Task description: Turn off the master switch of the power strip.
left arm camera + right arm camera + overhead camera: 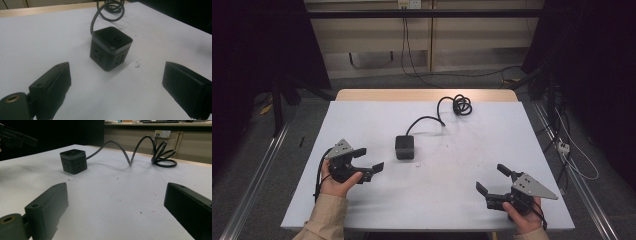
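Left gripper, jaws wide apart and holding nothing, points at the black socket cube, just ahead of it. Right gripper, also wide and holding nothing, sits much farther from the cube.

The socket cube sits on the table just left of the frame's centre. Its cable runs to the upper right and coils near the far edge. The left gripper lies lower left of the cube, the right gripper at lower right.
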Action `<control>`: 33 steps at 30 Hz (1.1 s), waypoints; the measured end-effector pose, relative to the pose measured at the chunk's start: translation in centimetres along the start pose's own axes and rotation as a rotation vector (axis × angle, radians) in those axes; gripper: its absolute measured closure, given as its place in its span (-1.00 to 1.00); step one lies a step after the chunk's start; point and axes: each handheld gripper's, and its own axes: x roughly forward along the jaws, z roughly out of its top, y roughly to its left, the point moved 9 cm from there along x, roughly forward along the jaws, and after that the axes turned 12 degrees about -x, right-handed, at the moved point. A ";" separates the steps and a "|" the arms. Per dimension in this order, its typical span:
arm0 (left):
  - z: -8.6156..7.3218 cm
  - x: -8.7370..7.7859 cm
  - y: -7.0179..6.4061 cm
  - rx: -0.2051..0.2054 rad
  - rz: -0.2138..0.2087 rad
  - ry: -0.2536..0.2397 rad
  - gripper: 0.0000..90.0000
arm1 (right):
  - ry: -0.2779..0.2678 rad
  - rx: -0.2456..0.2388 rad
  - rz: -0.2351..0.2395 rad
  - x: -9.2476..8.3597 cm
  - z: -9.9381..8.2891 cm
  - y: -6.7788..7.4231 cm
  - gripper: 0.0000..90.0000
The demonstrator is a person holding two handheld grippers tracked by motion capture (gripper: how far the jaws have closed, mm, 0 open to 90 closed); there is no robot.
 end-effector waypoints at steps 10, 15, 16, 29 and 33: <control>-0.8 -0.7 0.4 0.006 0.000 0.004 -0.84 | 0.000 0.002 0.000 -0.1 0.0 0.0 -0.89; -1.2 -1.0 0.6 0.006 0.002 0.003 -0.86 | -0.002 0.003 0.001 -0.1 0.0 0.0 -0.89; -1.3 -1.1 0.6 0.004 0.002 0.004 -0.86 | -0.001 0.002 0.000 -0.1 0.0 0.0 -0.89; -2.0 -1.9 1.2 -0.003 0.007 -0.008 -0.86 | -0.001 0.001 -0.001 -0.1 0.0 0.0 -0.89; -2.2 -2.2 1.4 0.000 0.013 -0.004 -0.86 | -0.001 0.002 -0.001 -0.1 0.0 0.0 -0.89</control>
